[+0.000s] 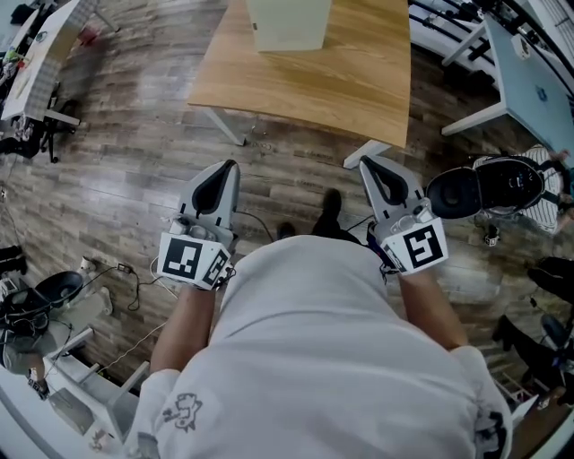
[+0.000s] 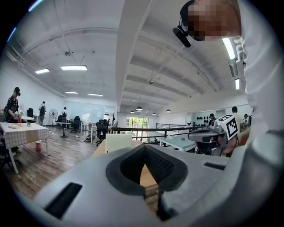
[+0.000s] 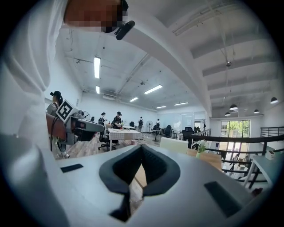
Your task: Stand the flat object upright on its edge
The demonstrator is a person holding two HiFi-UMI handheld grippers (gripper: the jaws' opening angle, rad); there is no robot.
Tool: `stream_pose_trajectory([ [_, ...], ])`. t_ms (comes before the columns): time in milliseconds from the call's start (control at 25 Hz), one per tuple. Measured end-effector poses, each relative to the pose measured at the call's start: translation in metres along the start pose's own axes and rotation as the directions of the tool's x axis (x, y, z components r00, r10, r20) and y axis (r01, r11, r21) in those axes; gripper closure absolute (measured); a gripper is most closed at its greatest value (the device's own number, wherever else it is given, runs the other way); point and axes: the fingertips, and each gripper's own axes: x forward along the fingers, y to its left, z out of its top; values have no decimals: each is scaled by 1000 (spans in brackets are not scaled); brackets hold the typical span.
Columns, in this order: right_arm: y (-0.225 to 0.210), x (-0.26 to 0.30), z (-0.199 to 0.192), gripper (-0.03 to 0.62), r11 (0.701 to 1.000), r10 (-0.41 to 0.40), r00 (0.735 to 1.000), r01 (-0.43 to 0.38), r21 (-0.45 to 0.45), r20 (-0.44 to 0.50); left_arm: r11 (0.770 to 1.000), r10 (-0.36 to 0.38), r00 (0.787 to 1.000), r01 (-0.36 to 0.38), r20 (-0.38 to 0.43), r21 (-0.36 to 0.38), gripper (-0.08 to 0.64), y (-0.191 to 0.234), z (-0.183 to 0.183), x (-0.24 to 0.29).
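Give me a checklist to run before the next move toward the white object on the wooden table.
1. Left hand-held gripper empty: ok, jaws shut on nothing.
2. Right hand-held gripper empty: ok, jaws shut on nothing.
3. Jaws open for a grasp: not ok, both shut.
4. Grippers over the wooden table: not ok, both hang above the floor, short of its near edge.
5. White object in view: ok, on the table's far part.
6. White object lying flat: cannot tell; the head view crops it.
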Motion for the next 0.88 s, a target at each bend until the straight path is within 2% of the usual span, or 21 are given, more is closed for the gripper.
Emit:
stream_pose_trajectory([
  [360,23,-6,4,588,999,-41,999,41,-7,8,1000,-7,1000,7,11,-4,554,3,-8,-15],
  [880,12,-10,8,588,998,-59,998,59,-36,-6,1000,1,1000,-1,20,6,554,7,-3,-14],
])
